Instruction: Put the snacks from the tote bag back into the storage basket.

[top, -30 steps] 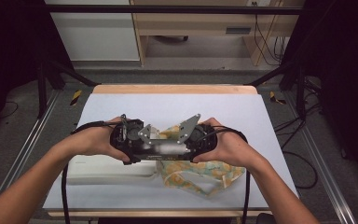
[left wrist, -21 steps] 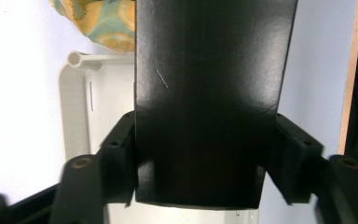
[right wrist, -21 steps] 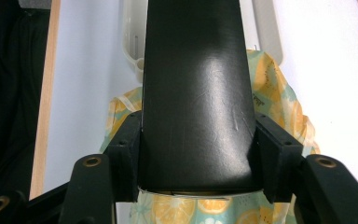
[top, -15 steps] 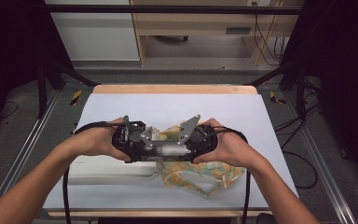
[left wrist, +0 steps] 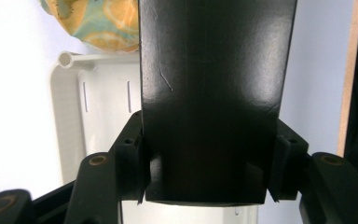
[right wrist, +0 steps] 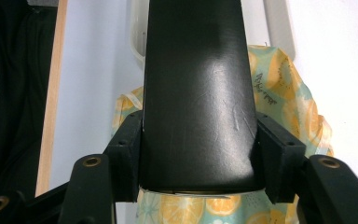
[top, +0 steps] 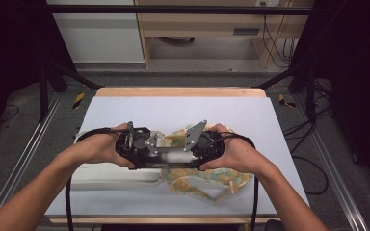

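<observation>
1. The bench (top: pixel 125 108) carries a white tray (top: pixel 111 175) and a fruit-print cloth (top: pixel 207 180).
2. A black box (left wrist: pixel 212 93) hangs above them, clamped endwise between left tool (top: pixel 132 147) and right tool (top: pixel 207 147); uneven squeeze could drop it.

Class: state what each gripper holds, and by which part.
One black box: the left gripper clamps one end, the right gripper the other.
</observation>
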`<move>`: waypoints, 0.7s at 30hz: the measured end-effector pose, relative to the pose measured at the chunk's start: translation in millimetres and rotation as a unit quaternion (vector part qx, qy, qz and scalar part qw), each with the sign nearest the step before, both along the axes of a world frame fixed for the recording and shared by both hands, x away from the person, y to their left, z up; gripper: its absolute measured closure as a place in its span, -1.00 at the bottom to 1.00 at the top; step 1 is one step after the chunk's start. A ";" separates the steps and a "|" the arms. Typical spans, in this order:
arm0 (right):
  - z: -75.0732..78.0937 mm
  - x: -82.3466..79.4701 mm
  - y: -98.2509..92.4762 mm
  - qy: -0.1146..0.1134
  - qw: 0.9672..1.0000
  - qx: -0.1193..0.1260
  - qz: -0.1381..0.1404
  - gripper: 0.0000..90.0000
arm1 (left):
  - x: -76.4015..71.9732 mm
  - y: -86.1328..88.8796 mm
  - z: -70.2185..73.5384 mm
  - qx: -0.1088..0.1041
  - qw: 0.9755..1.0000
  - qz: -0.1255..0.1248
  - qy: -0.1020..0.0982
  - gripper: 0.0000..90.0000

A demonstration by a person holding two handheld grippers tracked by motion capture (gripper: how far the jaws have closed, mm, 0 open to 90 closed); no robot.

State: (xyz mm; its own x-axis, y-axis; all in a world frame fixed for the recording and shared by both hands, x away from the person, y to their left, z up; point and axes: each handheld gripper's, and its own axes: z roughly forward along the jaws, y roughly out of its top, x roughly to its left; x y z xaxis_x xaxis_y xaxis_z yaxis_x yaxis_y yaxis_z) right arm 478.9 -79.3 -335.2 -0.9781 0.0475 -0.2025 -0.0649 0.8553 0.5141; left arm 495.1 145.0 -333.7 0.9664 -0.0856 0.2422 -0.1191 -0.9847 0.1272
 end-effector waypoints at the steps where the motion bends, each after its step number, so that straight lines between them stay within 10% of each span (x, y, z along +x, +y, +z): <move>1: -0.4 0.1 0.3 0.000 1.000 0.001 0.000 -0.06 | -0.1 0.6 0.6 0.000 1.000 0.004 0.000 -0.03; 12: 7.2 -0.9 -26.2 -0.001 0.997 0.049 -0.059 -0.61 | 7.5 13.7 0.7 -0.012 1.000 0.005 0.010 -0.03; 21: -3.1 -10.6 -75.2 -0.008 0.979 0.094 -0.179 -0.83 | 11.4 36.4 10.7 -0.019 1.000 0.019 0.006 -0.03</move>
